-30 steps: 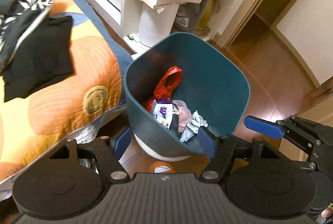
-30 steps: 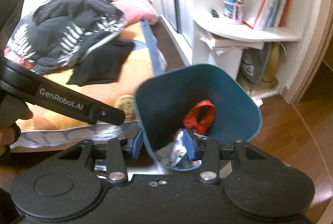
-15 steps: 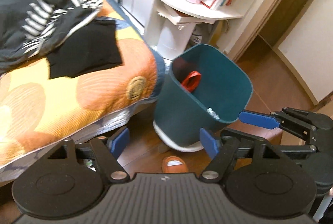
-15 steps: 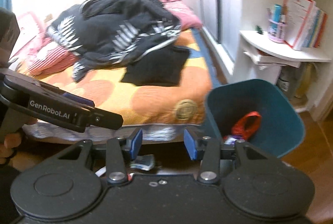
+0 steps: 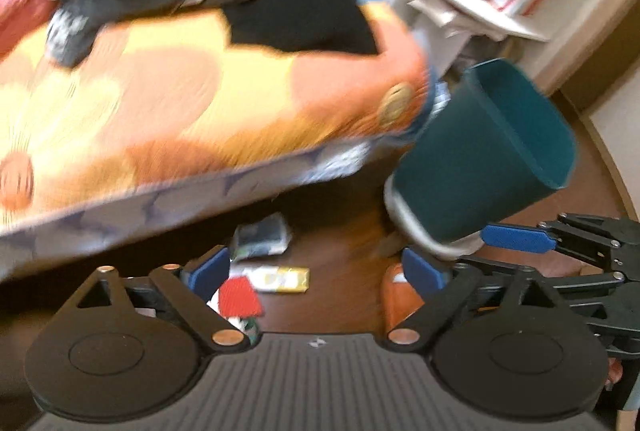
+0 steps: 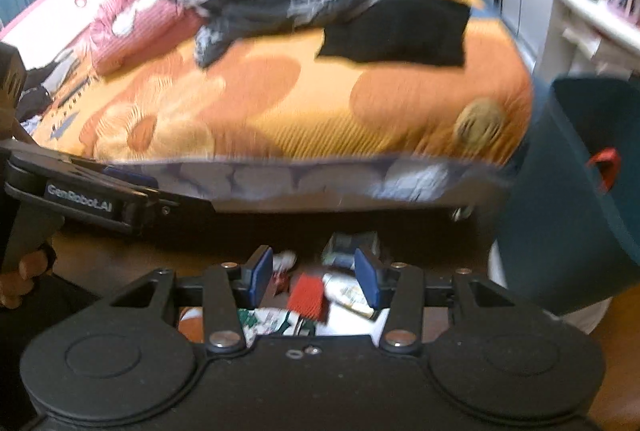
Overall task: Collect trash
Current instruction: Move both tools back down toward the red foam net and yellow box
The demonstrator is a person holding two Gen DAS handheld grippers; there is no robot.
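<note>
One teal bin (image 5: 480, 151); one bed (image 5: 200, 103); two grippers: left (image 5: 316, 271), right (image 6: 314, 273); floor litter (image 6: 320, 295): several blurred pieces, count unclear.

Our left gripper (image 5: 316, 273) is black, with blue pads (image 5: 208, 271), copper rivets and a ribbed grey body at the frame's bottom. Our right gripper (image 6: 314, 275) matches it, with silver rivets and two small screws at lower centre. White "GenRobot.AI" lettering marks the left one, seen at mid left.
</note>
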